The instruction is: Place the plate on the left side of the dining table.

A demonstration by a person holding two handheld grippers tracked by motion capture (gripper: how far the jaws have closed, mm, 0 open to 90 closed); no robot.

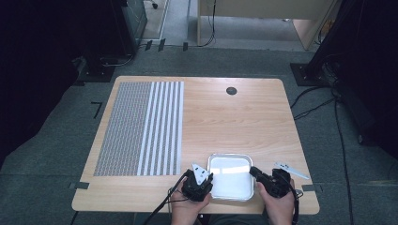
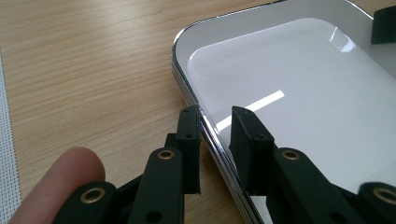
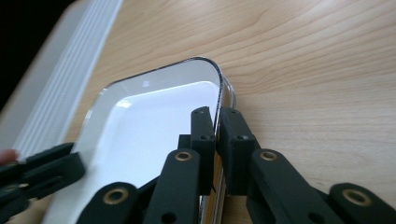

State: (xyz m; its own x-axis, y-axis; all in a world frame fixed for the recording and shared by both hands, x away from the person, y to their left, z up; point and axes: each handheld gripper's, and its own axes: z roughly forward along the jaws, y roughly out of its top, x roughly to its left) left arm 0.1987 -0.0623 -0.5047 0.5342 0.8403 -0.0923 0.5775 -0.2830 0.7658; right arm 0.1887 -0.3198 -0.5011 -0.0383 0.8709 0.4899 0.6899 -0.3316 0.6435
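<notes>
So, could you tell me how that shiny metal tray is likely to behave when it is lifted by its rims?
The metal tray looks thin-walled and empty, so probably light and stiff. Its polished rim may be slippery between the right gripper jaws pinching it. The left gripper straddles the other rim loosely, so a one-sided lift might tilt it.

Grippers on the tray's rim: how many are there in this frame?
2. The left gripper straddles the tray's left rim, jaws slightly apart. The right gripper is clamped on its right rim.
</notes>
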